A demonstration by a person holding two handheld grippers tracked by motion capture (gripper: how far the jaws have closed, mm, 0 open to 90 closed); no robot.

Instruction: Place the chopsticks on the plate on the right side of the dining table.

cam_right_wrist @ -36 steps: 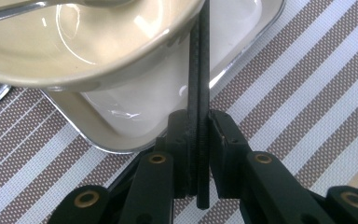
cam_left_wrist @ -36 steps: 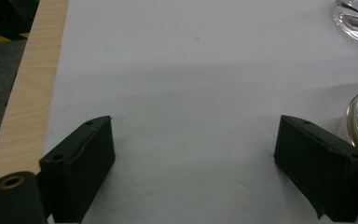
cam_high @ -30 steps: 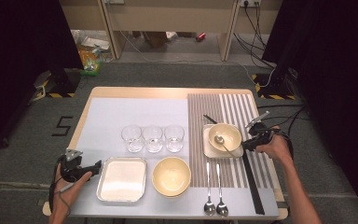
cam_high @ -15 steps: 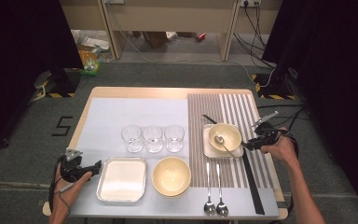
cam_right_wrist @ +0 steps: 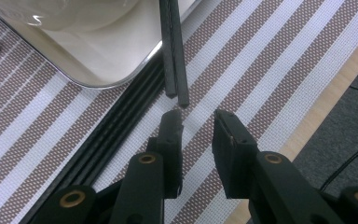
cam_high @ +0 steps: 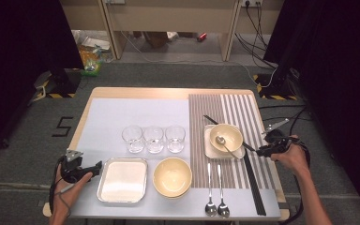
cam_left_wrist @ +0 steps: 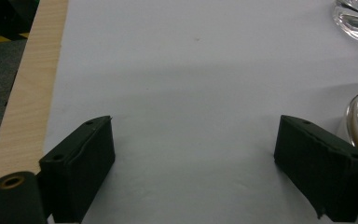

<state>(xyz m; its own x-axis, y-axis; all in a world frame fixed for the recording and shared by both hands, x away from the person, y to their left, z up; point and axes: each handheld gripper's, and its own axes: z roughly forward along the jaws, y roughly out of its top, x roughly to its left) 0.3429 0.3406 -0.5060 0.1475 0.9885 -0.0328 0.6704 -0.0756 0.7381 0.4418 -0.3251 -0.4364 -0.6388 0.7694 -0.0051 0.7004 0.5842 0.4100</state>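
Observation:
A pair of black chopsticks (cam_high: 236, 140) lies slanted across the small square plate (cam_high: 211, 151), which carries a cream bowl (cam_high: 228, 133) with a spoon (cam_high: 221, 140) in it. My right gripper (cam_high: 259, 151) sits just off the chopsticks' near ends (cam_right_wrist: 176, 88). Its jaws (cam_right_wrist: 198, 116) stand narrowly open with nothing between them, and they have just been opening. My left gripper (cam_high: 93, 167) rests at the table's front left and points at the metal tray (cam_high: 104, 187). Those jaws (cam_left_wrist: 193, 144) are wide open over the bare pale mat.
Three glasses (cam_high: 153, 138) stand in a row mid-table. Stacked yellow bowls (cam_high: 172, 176) sit beside the tray. Two spoons (cam_high: 215, 190) and more black chopsticks (cam_high: 253, 183) lie on the striped mat (cam_high: 236, 105). The table's right edge (cam_right_wrist: 307, 121) is close to my right gripper.
My right hand has drawn back to the right, away from the bowl and plate. The left hand has stayed put.

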